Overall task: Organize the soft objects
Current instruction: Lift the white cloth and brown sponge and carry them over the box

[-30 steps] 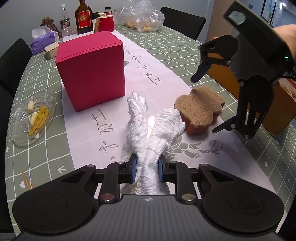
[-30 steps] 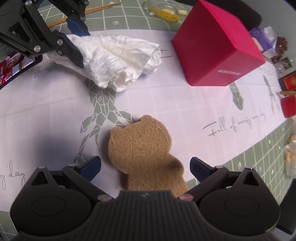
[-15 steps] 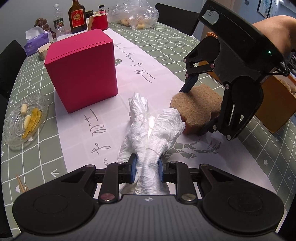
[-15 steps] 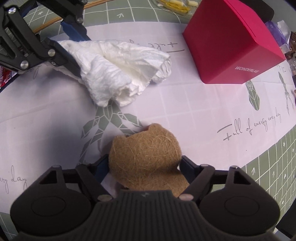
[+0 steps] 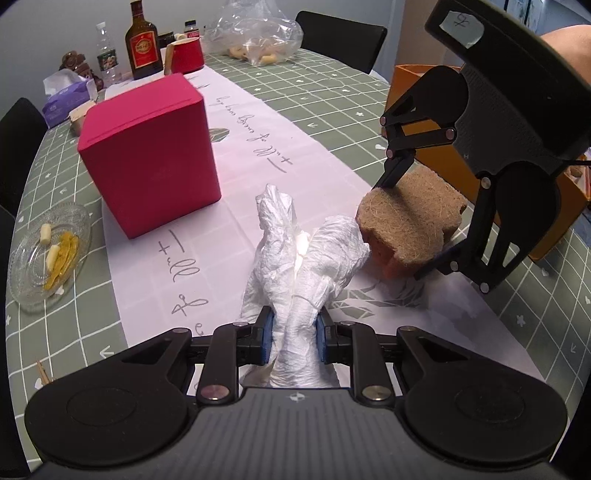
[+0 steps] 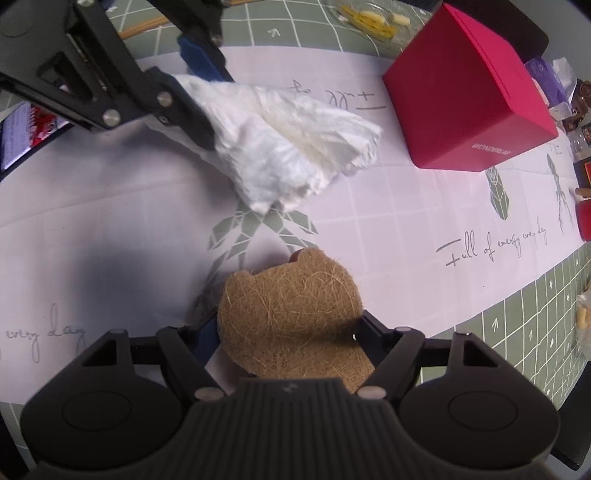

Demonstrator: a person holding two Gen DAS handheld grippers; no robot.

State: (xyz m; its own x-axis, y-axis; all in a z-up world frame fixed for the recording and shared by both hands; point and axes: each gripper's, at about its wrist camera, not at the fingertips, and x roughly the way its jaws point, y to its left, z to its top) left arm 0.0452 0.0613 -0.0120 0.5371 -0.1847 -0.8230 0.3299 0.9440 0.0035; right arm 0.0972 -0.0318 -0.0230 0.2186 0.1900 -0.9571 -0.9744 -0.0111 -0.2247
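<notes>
Since a second ago the right claw (image 5: 402,230) has come down over the brown fibre sponge (image 5: 408,221) and its jaws have just been closing, with the sponge between them; earlier they stood wide apart above it. Now both fingers press on the sponge's two sides, and its near end looks raised off the white runner (image 5: 258,122) – though whether it is fully clear of the bench (image 5: 332,92) cannot be told. From the right wrist view the sponge (image 6: 291,310) fills the gap between the fingers, its lobed edge pointing away toward the geometric green print.

At the left claw (image 5: 293,338) the picture matches the earlier one: blue pads are clenched on a crumpled white cloth (image 5: 299,258), which rises in two twisted folds from between them. Its far fold lies just beside the sponge, close enough that touching cannot be ruled out. In the right wrist view the cloth (image 6: 291,147) fans out from the left claw (image 6: 199,99) across the runner.

Beyond the cloth, a red box (image 5: 147,155) stands closed on the runner, well apart from both claws. Left of it a glass dish (image 5: 48,254) with yellow scraps rests on the green checked cloth of the bench. At the far end are a dark bottle (image 5: 142,44), a red cup (image 5: 186,53) and a clear plastic bag (image 5: 258,35). An orange container (image 5: 443,155) sits behind the right claw – its contents are hidden.
</notes>
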